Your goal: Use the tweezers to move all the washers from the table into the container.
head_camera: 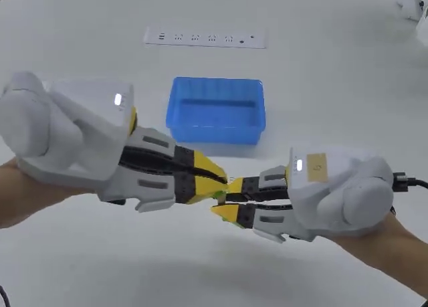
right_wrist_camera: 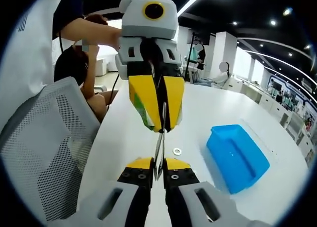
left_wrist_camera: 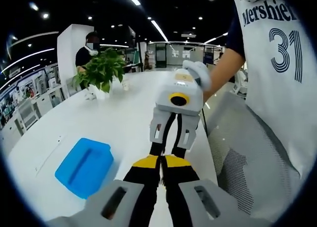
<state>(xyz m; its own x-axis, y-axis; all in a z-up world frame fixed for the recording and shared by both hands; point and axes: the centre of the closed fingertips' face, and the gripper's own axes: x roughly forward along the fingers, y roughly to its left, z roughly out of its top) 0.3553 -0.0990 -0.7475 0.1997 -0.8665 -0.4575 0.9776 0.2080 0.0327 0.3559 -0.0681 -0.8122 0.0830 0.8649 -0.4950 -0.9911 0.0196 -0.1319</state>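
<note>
Left tongs [right_wrist_camera: 161, 128], right tongs [right_wrist_camera: 158, 163] both clenched on thin silver tweezers [right_wrist_camera: 159, 147], tip-to-tip: likely regrip for aiming at small metal washer [right_wrist_camera: 177, 151].

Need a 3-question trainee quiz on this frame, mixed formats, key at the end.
1. True or false: the washer lies inside the blue container.
2. What do the left gripper and the right gripper both clamp? A) tweezers B) a cable C) a sponge
3. Fill in: on the table, beyond the container, lies a white ____.
Key: 1 false, the washer lies on the table, outside the container. 2 A. 3 power strip.
</note>
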